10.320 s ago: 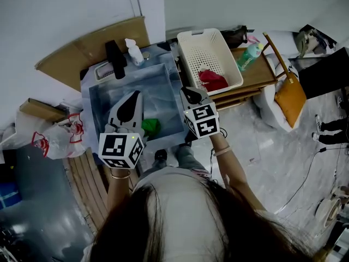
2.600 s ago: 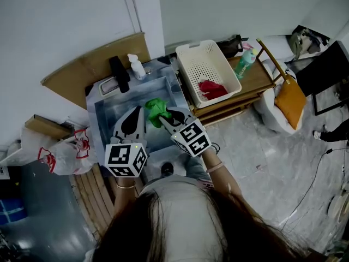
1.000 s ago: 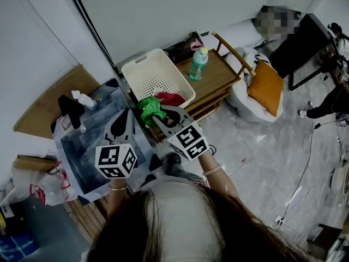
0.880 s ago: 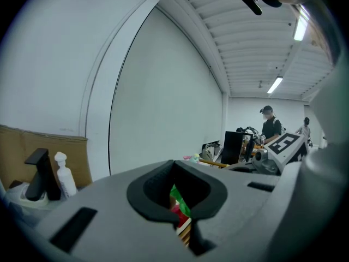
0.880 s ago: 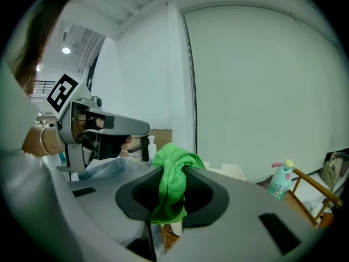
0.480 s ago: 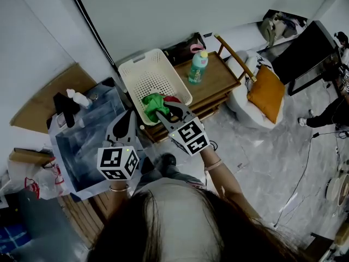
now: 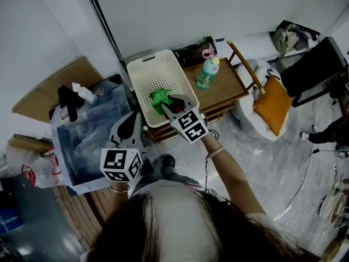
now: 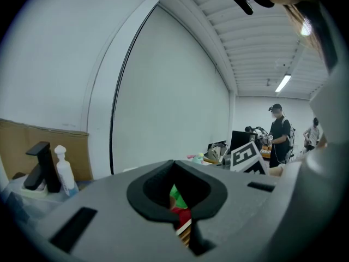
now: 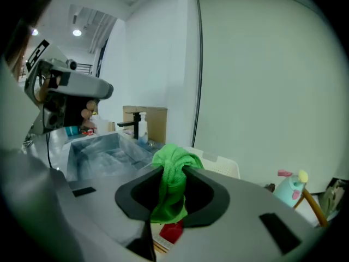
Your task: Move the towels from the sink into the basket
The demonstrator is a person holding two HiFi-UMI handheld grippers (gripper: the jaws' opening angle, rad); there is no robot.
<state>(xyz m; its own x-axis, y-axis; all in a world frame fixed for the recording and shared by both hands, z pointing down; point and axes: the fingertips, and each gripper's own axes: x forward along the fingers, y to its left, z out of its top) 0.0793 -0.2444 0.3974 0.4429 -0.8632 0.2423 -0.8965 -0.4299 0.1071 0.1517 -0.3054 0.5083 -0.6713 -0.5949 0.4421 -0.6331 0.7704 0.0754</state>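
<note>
right claw (image 9: 173,171) pinching green towel (image 9: 170,198), apparently snug

It looks like a lab staged as a home: a sink (image 7: 90,141) against bare white partitions (image 7: 163,10) upper left, cables (image 7: 305,177) trailing across the floor (image 7: 262,157) at right, a person (image 8: 281,135) by a monitor (image 8: 242,140).

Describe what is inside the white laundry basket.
A green towel, clamped in the right tool, hangs over the basket's perforated floor. Beneath it a red towel shows only in part; the green towel and tool cover the rest.
</note>
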